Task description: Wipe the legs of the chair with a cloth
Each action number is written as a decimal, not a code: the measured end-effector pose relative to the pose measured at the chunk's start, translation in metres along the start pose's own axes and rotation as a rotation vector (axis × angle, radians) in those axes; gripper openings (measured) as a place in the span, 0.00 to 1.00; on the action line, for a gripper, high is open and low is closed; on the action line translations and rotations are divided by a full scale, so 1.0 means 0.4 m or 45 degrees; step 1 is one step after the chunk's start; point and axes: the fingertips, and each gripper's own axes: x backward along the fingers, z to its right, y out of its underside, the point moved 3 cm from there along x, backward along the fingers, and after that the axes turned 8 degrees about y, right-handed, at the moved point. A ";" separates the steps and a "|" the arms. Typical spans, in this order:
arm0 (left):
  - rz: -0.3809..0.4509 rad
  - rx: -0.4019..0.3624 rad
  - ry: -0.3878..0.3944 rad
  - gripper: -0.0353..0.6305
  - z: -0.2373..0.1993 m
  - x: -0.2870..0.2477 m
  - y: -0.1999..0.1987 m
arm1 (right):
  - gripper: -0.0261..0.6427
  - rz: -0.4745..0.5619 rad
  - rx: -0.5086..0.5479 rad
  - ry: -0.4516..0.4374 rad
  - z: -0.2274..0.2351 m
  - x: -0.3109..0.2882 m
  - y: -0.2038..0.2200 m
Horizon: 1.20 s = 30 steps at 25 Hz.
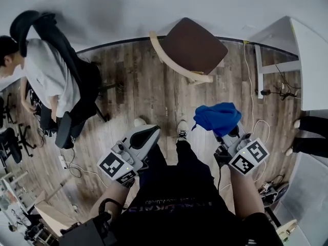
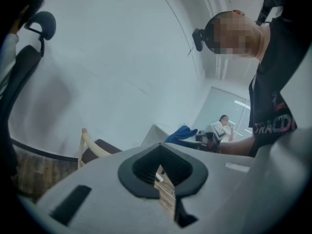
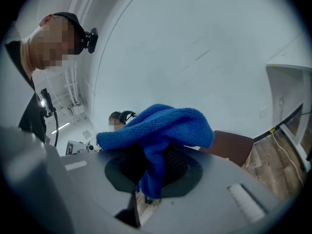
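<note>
Once spotted, hard to miss that blue cloth [image 1: 218, 118]: bunched up, clamped between the jaws of the right tool [image 1: 226, 131] and flopping over the top of them. Same deal in the right gripper view, with a fold hanging down through the gap. Held low over the wood floor [image 1: 138, 81], not touching the chair [image 1: 193, 46] yet. Brown seat and a pale wooden frame [image 1: 171, 65], parked up by the white wall [image 1: 154, 4], well apart from both tools. Left tool [image 1: 149, 133] out front too, jaws pressed together on nothing, just a sliver of floor showing through. Wearer's dark trousers [image 1: 179, 173] and shoes [image 1: 182, 129] between the two. Off to the left, another person [image 1: 48, 76] in a white shirt on a black office chair [image 1: 77, 70]. Off to the right, a white table [image 1: 307, 50] with cables [image 1: 251, 86] trailing on the floor.
</note>
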 end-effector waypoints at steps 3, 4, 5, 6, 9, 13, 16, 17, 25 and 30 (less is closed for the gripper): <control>-0.062 -0.007 0.082 0.05 -0.051 -0.002 0.022 | 0.14 0.008 0.021 0.061 -0.008 -0.041 0.026; -0.083 -0.012 0.106 0.05 -0.072 0.001 0.026 | 0.14 0.014 0.017 0.083 -0.011 -0.055 0.038; -0.104 -0.021 0.130 0.05 -0.093 0.006 0.029 | 0.14 0.020 0.003 0.106 -0.013 -0.070 0.051; -0.124 -0.035 0.152 0.05 -0.116 0.012 0.031 | 0.14 0.025 -0.016 0.130 -0.013 -0.085 0.066; -0.170 -0.083 0.208 0.05 -0.196 0.028 0.039 | 0.14 0.030 -0.064 0.200 -0.007 -0.147 0.122; -0.182 -0.158 0.284 0.05 -0.290 0.028 0.059 | 0.14 0.067 -0.126 0.282 0.018 -0.226 0.185; -0.203 -0.179 0.327 0.05 -0.344 0.025 0.109 | 0.14 0.084 -0.205 0.315 0.054 -0.270 0.229; -0.208 -0.187 0.338 0.05 -0.361 0.024 0.129 | 0.14 0.084 -0.229 0.324 0.071 -0.285 0.247; -0.216 -0.243 0.343 0.05 -0.499 -0.003 0.355 | 0.14 0.003 -0.288 0.358 0.259 -0.380 0.421; -0.290 -0.409 0.378 0.05 -0.567 -0.041 0.515 | 0.14 -0.044 -0.279 0.362 0.383 -0.428 0.518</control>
